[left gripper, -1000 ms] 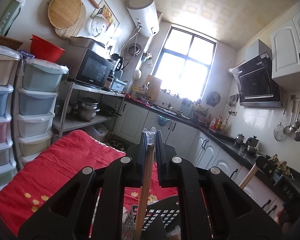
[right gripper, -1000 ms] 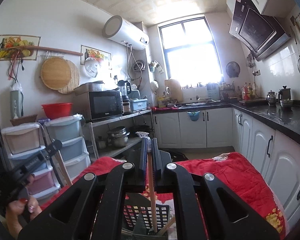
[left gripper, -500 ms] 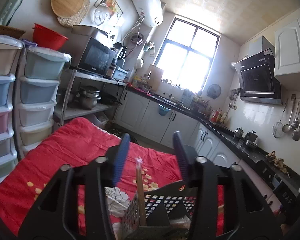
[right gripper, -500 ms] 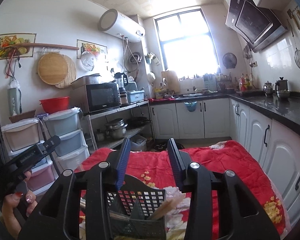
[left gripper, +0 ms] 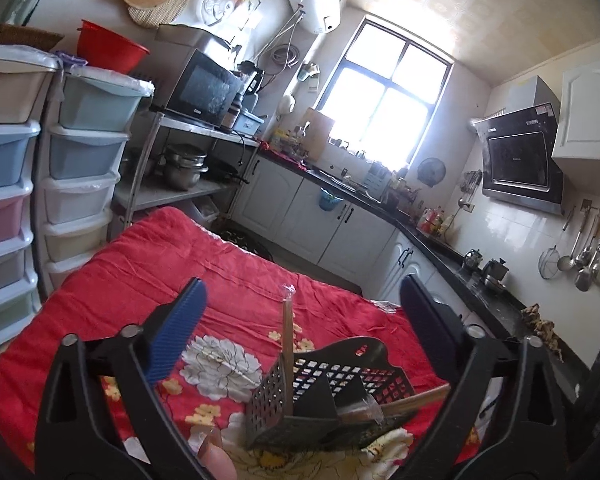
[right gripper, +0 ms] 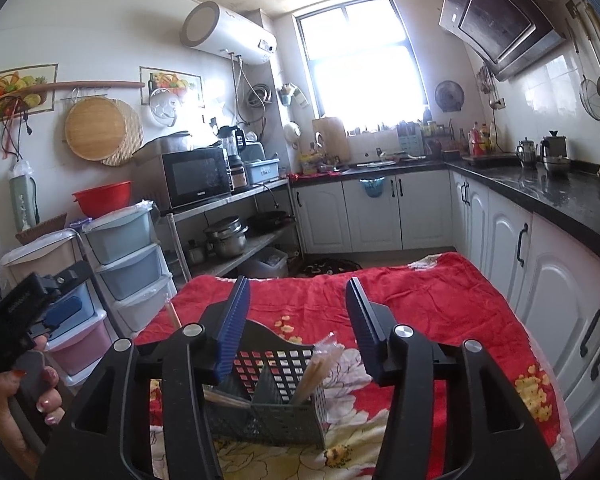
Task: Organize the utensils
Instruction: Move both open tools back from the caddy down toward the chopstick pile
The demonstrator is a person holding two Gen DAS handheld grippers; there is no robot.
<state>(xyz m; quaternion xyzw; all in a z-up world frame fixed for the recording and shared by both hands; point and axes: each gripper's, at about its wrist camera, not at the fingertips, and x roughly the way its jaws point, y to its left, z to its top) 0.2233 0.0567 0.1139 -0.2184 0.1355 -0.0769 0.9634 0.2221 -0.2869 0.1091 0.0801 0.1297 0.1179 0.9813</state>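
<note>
A dark perforated utensil basket (left gripper: 324,400) stands on the red flowered cloth (left gripper: 148,280); it also shows in the right wrist view (right gripper: 272,404). Wrapped wooden chopsticks (left gripper: 287,344) stand upright in one of its compartments, and another wrapped pair (left gripper: 412,398) leans to the right. In the right wrist view a wrapped pair (right gripper: 316,368) leans in the right compartment. My left gripper (left gripper: 300,320) is open and empty above the basket. My right gripper (right gripper: 298,328) is open and empty just behind and above the basket. The left gripper's body (right gripper: 24,312) shows at the left.
Stacked plastic drawers (left gripper: 16,184) stand left of the table. A metal shelf with a microwave (left gripper: 204,88) and pots is beyond. White cabinets and a black counter (right gripper: 560,192) run along the right. Hanging ladles (left gripper: 588,252) are on the right wall.
Both grippers opened and let go of their chopsticks, which now rest in the basket. Both grippers drew back and tilted down, so the basket shows more fully.
</note>
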